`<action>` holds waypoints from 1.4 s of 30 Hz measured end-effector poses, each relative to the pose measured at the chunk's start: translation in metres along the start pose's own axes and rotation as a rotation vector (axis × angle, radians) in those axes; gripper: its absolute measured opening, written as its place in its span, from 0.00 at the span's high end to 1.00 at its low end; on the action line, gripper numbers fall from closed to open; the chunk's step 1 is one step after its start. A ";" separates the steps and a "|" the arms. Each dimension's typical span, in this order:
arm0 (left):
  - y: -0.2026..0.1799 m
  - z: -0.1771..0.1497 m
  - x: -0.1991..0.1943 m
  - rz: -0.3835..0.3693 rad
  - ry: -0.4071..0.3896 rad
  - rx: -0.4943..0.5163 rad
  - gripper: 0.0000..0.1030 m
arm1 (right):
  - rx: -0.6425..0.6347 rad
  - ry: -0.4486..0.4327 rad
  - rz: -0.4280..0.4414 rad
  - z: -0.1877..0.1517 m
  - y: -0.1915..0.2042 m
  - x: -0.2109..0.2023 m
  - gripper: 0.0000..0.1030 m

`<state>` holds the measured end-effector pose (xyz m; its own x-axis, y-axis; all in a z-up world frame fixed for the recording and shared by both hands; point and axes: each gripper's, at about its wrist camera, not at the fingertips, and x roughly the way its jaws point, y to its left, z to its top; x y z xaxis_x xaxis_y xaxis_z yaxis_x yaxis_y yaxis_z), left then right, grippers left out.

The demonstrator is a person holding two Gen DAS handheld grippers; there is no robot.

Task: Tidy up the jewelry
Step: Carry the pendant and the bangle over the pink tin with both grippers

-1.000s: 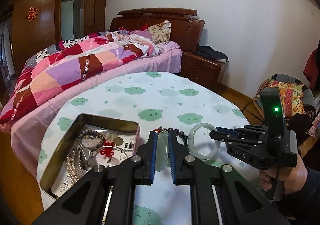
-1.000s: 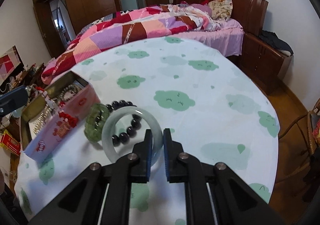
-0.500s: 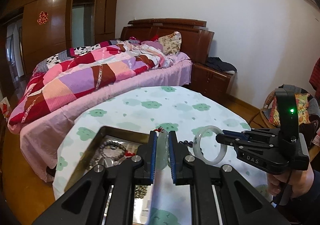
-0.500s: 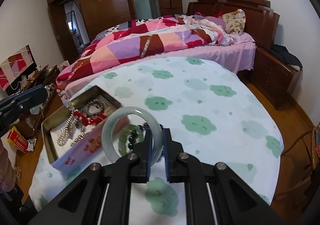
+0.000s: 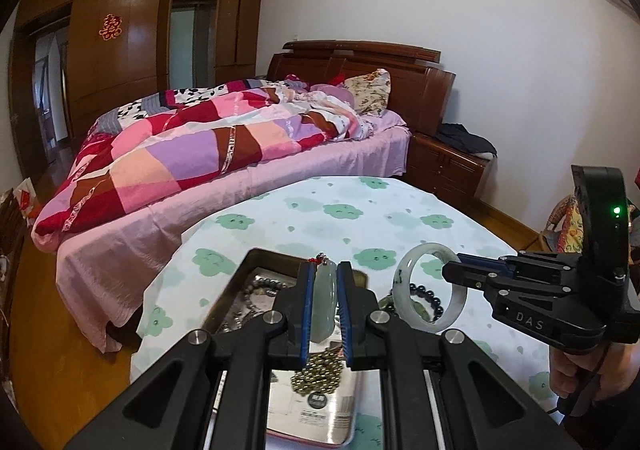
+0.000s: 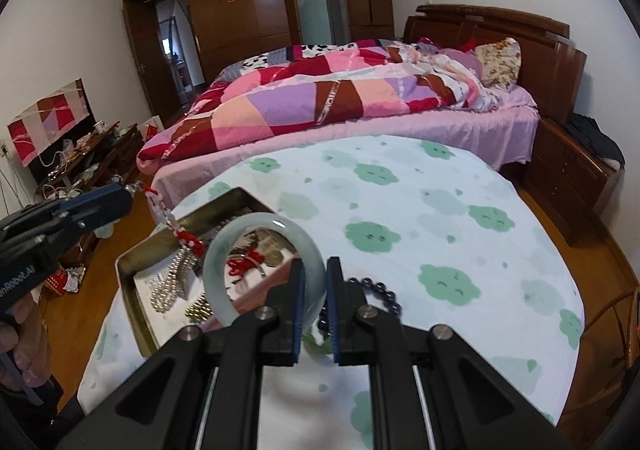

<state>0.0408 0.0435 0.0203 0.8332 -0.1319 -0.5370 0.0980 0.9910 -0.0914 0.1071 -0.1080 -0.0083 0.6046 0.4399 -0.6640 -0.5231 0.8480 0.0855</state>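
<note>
My left gripper [image 5: 325, 270] is shut on a pale green jade pendant [image 5: 325, 300] with a red knotted cord, held above the open metal tin [image 5: 256, 262] of jewelry. From the right wrist view the pendant's red and white cord [image 6: 172, 221] hangs from the left gripper [image 6: 130, 197] over the tin [image 6: 136, 290]. My right gripper [image 6: 314, 268] is shut on a pale jade bangle [image 6: 218, 282], lifted off the table beside the tin; the left wrist view shows that bangle [image 5: 428, 290] too. A dark bead bracelet [image 6: 380, 290] and a green bead bracelet [image 6: 316, 342] lie on the cloth below.
The round table [image 6: 440, 217] wears a white cloth with green clouds. The tin holds pearl strands [image 6: 168, 290], gold beads [image 5: 320, 372] and other chains. A bed [image 6: 360, 101] with a patchwork quilt stands just behind. A hand [image 5: 576, 370] holds the right gripper's handle.
Both grippers rose from the table with their pieces and drifted left over the tin. The bangle came up off the bead bracelets it was lying on.
</note>
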 end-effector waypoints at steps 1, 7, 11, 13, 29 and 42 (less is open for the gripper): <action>0.003 -0.001 0.000 0.003 0.000 -0.004 0.89 | -0.003 0.001 0.003 0.001 0.003 0.001 0.88; 0.014 -0.002 0.000 0.016 0.002 -0.021 0.89 | -0.021 0.007 0.020 0.005 0.018 0.007 0.88; 0.022 -0.004 0.001 0.026 0.003 -0.033 0.89 | -0.031 0.015 0.025 0.006 0.025 0.011 0.88; 0.028 -0.006 0.002 0.031 0.007 -0.041 0.89 | -0.035 0.018 0.026 0.007 0.028 0.014 0.88; 0.048 -0.020 0.016 0.053 0.051 -0.072 0.89 | -0.069 0.058 0.048 0.008 0.054 0.038 0.88; 0.056 -0.029 0.033 0.067 0.094 -0.079 0.89 | -0.107 0.114 0.058 0.001 0.075 0.058 0.88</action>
<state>0.0578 0.0942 -0.0269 0.7815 -0.0709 -0.6198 -0.0026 0.9932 -0.1168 0.1039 -0.0186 -0.0400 0.5027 0.4462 -0.7404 -0.6198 0.7831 0.0512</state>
